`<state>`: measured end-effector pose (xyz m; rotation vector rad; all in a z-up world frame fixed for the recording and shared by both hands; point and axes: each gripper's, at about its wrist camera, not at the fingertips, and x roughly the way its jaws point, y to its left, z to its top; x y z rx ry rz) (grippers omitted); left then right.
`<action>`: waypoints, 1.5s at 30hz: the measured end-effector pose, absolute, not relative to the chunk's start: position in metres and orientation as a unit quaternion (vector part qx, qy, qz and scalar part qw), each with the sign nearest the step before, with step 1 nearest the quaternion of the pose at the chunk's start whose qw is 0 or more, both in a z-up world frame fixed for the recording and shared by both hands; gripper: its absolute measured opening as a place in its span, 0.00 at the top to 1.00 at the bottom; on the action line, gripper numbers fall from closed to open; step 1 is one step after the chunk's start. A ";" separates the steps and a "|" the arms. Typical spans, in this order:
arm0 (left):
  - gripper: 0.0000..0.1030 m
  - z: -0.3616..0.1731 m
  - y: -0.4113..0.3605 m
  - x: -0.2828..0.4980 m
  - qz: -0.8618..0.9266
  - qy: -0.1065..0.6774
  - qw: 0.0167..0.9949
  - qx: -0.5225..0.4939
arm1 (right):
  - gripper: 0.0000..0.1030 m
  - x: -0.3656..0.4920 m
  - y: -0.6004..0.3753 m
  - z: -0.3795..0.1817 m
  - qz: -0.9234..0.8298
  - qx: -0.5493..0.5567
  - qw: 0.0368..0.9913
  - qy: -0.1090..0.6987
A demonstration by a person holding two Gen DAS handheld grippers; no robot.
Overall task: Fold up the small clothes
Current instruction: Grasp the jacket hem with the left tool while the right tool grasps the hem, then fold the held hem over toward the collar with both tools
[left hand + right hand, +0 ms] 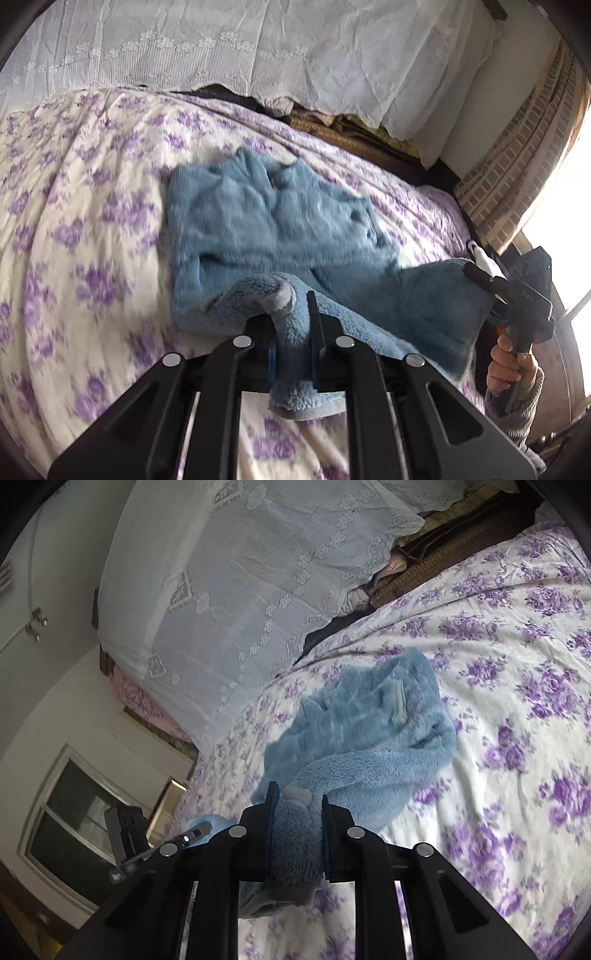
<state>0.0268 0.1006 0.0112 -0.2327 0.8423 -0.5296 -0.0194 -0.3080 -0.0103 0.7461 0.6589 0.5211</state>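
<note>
A small fluffy blue garment [269, 221] lies on the purple-flowered bedspread [74, 206]. My left gripper [291, 314] is shut on one grey-trimmed end of it, lifted off the bed. My right gripper [297, 797] is shut on another grey-trimmed end of the blue garment [369, 716]. The right gripper also shows in the left wrist view [476, 273] at the right, holding the garment's other near corner, with the person's hand below it. The left gripper shows at the lower left of the right wrist view [199, 829].
A white lace cover [258, 51] drapes over a stack of bedding behind the bedspread. Brown folded blankets [354, 136] show under its edge. A bright window and checked curtain [517, 158] stand at the right. A window and wall [74, 819] are at the left of the right wrist view.
</note>
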 end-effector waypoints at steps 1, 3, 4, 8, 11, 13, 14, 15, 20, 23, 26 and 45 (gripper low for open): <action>0.89 0.013 0.100 0.031 -0.251 0.400 0.874 -0.113 | 0.81 -0.015 -0.309 -0.008 0.246 0.361 0.845 0.309; 0.89 0.018 0.101 0.042 -0.248 0.395 0.877 -0.116 | 0.81 -0.003 -0.312 -0.003 0.239 0.373 0.845 0.300; 0.89 0.020 0.101 0.047 -0.245 0.394 0.878 -0.118 | 0.81 0.002 -0.313 -0.002 0.237 0.377 0.844 0.298; 0.89 0.029 0.103 0.070 -0.232 0.387 0.883 -0.131 | 0.81 0.028 -0.320 0.001 0.226 0.396 0.841 0.290; 0.89 0.034 0.104 0.087 -0.226 0.383 0.885 -0.138 | 0.81 0.047 -0.322 0.001 0.219 0.410 0.837 0.289; 0.89 0.037 0.103 0.099 -0.224 0.378 0.887 -0.140 | 0.81 0.063 -0.323 0.000 0.216 0.416 0.834 0.290; 0.89 0.038 0.102 0.104 -0.222 0.378 0.888 -0.139 | 0.81 0.069 -0.323 0.000 0.213 0.417 0.834 0.291; 0.89 0.038 0.101 0.110 -0.220 0.378 0.889 -0.139 | 0.81 0.079 -0.322 -0.001 0.210 0.418 0.833 0.294; 0.89 0.027 0.098 0.147 -0.188 0.388 0.891 -0.139 | 0.81 0.115 -0.324 -0.013 0.192 0.425 0.830 0.305; 0.89 0.012 0.102 0.174 -0.160 0.402 0.889 -0.150 | 0.81 0.139 -0.327 -0.023 0.172 0.425 0.832 0.313; 0.89 -0.010 0.105 0.202 -0.145 0.427 0.877 -0.166 | 0.81 0.167 -0.331 -0.042 0.159 0.431 0.825 0.330; 0.20 0.013 0.106 0.172 -0.217 0.380 0.891 -0.118 | 0.34 0.139 -0.298 0.008 0.216 0.269 0.884 0.314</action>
